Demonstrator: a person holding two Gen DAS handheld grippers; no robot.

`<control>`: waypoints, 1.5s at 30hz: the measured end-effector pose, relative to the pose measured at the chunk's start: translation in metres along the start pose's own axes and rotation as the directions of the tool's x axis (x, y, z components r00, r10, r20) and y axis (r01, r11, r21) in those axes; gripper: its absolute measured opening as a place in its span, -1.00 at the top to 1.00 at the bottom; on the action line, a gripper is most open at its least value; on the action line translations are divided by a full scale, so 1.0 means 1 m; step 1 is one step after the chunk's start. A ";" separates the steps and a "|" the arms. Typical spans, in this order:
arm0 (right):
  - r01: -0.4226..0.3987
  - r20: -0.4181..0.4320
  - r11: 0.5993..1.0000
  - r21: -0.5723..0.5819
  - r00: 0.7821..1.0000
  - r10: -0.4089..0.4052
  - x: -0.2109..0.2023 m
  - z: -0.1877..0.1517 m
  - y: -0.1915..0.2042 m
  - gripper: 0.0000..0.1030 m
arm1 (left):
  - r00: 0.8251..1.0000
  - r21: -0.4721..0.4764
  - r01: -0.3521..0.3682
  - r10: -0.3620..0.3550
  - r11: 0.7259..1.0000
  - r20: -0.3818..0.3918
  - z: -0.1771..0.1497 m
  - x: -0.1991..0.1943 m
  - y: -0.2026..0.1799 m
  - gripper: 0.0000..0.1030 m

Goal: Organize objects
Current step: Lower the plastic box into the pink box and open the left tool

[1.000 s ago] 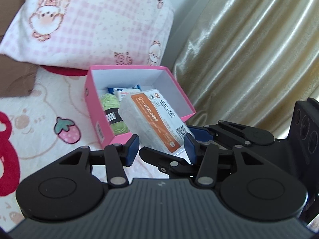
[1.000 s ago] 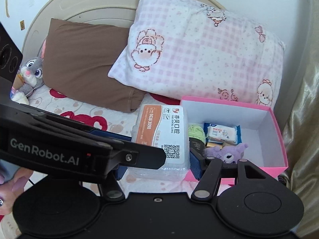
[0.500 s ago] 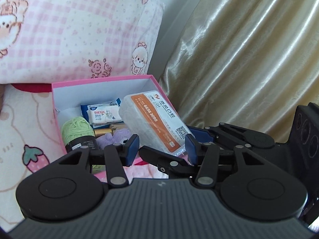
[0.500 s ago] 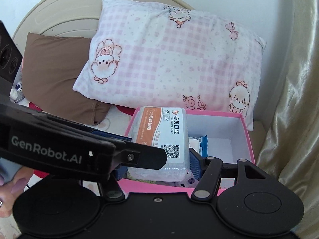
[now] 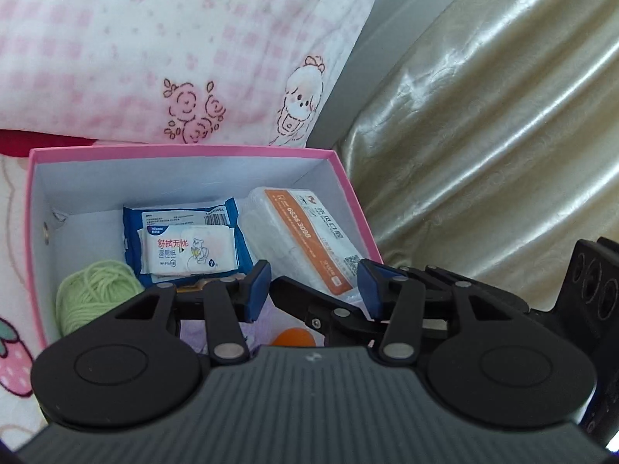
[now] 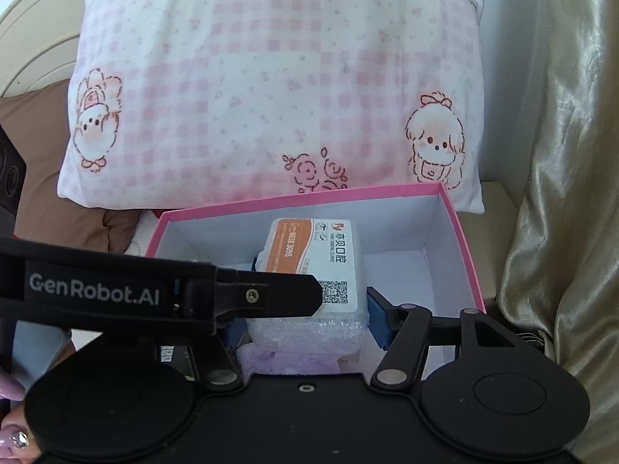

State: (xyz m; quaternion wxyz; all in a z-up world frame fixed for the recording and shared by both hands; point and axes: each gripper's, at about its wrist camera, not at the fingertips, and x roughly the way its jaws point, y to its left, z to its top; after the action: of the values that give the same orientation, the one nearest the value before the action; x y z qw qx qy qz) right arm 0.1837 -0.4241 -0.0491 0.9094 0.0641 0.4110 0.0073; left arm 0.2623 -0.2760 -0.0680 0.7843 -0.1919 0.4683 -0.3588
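Note:
A pink box with white inner walls stands on the bed; it also shows in the right wrist view. My right gripper is shut on a clear-wrapped tissue pack with an orange and white label and holds it inside the box, at its right side. My left gripper is open and empty, just above the box's near edge. In the box lie a blue wet-wipe pack, a ball of green yarn, a purple plush and something orange.
A pink checked pillow lies right behind the box. A brown pillow sits at the left. A golden curtain hangs at the right. The bedsheet with a strawberry print lies left of the box.
Both grippers have moved forward and down over the box. The tissue pack, held above the box's near edge before, is now down inside the box.

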 end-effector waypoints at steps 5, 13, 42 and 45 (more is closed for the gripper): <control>0.055 -0.023 0.997 -0.051 0.998 -0.056 0.023 -0.001 -0.009 -0.28 | 0.999 -0.080 0.022 -0.025 0.997 -0.036 0.008 0.035 0.017 0.06; 0.158 -0.069 0.969 -0.189 0.982 -0.173 0.069 -0.006 -0.004 -0.27 | 0.998 -0.187 0.018 -0.029 0.982 -0.057 0.011 0.076 0.047 0.03; 0.122 -0.086 0.973 -0.198 0.986 -0.141 0.017 -0.008 -0.006 -0.35 | 0.992 -0.093 -0.062 0.051 0.994 -0.118 -0.002 0.032 0.023 -0.06; 0.099 -0.068 0.974 -0.204 0.991 -0.115 0.000 -0.018 -0.002 -0.35 | 0.990 -0.054 -0.080 0.073 0.995 -0.124 -0.007 0.017 0.014 -0.07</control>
State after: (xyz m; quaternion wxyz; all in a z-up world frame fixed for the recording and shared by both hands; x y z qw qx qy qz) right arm 0.1696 -0.4239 -0.0610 0.8933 -0.0502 0.4466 0.0020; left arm 0.2670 -0.2786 -0.0900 0.7614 -0.1745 0.5329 -0.3253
